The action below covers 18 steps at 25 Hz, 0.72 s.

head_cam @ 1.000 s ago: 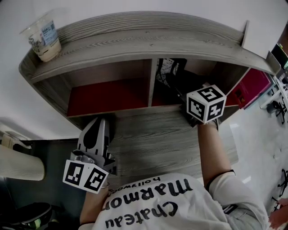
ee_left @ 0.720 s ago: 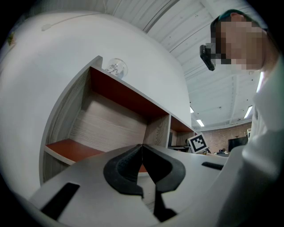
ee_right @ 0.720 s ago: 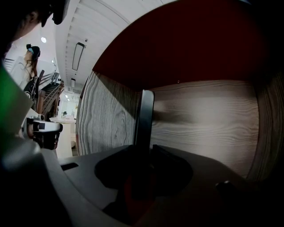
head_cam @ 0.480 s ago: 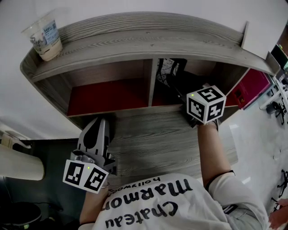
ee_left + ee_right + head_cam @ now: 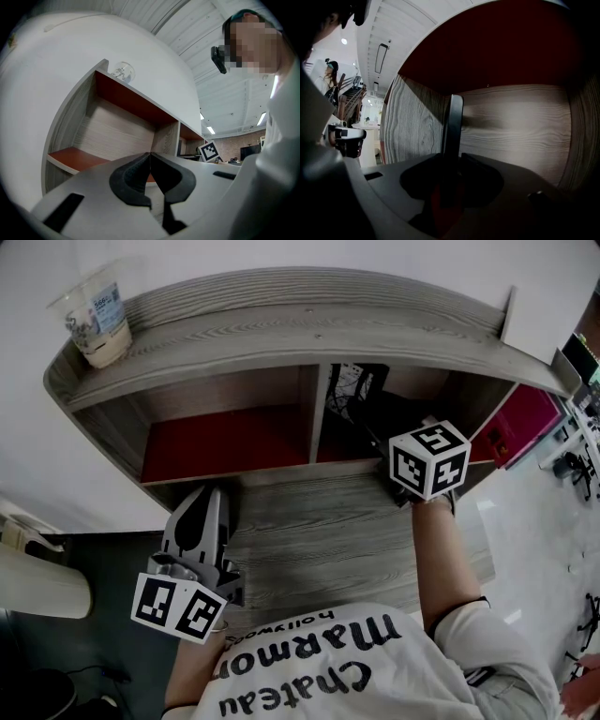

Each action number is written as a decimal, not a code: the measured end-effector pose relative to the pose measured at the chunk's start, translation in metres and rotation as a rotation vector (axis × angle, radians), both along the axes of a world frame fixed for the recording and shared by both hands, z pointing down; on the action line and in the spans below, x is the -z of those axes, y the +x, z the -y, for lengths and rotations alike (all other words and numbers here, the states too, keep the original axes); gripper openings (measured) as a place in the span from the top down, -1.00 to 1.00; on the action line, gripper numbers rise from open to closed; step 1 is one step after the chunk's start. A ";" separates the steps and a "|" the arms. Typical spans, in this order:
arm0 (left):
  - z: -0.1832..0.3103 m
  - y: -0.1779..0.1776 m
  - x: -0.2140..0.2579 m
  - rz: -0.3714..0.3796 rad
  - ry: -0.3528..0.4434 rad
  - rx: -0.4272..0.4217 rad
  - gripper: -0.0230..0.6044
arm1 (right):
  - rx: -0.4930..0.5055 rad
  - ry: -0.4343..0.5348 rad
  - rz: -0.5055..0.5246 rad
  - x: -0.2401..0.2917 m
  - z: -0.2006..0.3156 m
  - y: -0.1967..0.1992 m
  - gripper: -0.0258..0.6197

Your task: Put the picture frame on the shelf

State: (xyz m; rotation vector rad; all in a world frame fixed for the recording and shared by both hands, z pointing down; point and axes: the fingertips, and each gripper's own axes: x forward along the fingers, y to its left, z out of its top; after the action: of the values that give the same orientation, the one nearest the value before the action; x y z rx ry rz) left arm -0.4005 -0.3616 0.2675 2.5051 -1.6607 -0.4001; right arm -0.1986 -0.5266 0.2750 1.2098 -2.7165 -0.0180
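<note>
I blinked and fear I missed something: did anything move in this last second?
Nothing visibly changed. The right gripper stays shut on the picture frame, held upright inside the right compartment of the shelf. The left gripper stays shut and empty by the left edge of the desk.

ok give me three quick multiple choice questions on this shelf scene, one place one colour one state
1. The thin dark picture frame stands where in the grey wood-grain shelf? A left of the divider B right of it C on top
2. What colour lines the shelf inside? A red B blue C green
3. The jaws of the left gripper are? A wide apart B half open C together, empty
B: right gripper holds it there. A: red inside, head view. C: jaws meet, nothing between.
</note>
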 end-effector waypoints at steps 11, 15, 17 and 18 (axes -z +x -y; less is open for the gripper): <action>-0.001 -0.002 0.002 0.006 -0.001 -0.016 0.87 | -0.014 -0.010 -0.011 -0.003 -0.003 0.001 0.49; -0.002 -0.008 0.003 0.005 0.002 -0.019 0.87 | -0.020 -0.014 -0.008 -0.005 -0.005 -0.001 0.49; -0.003 -0.010 0.005 0.007 0.008 -0.022 0.87 | -0.030 -0.011 -0.001 -0.004 -0.006 0.001 0.49; -0.003 -0.012 0.005 0.007 0.010 -0.025 0.87 | -0.037 -0.009 0.001 -0.003 -0.007 0.002 0.48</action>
State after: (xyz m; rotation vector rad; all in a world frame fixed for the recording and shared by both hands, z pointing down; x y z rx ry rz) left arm -0.4123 -0.3585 0.2625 2.5341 -1.6325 -0.3986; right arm -0.1966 -0.5197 0.2780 1.2575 -2.6914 -0.0009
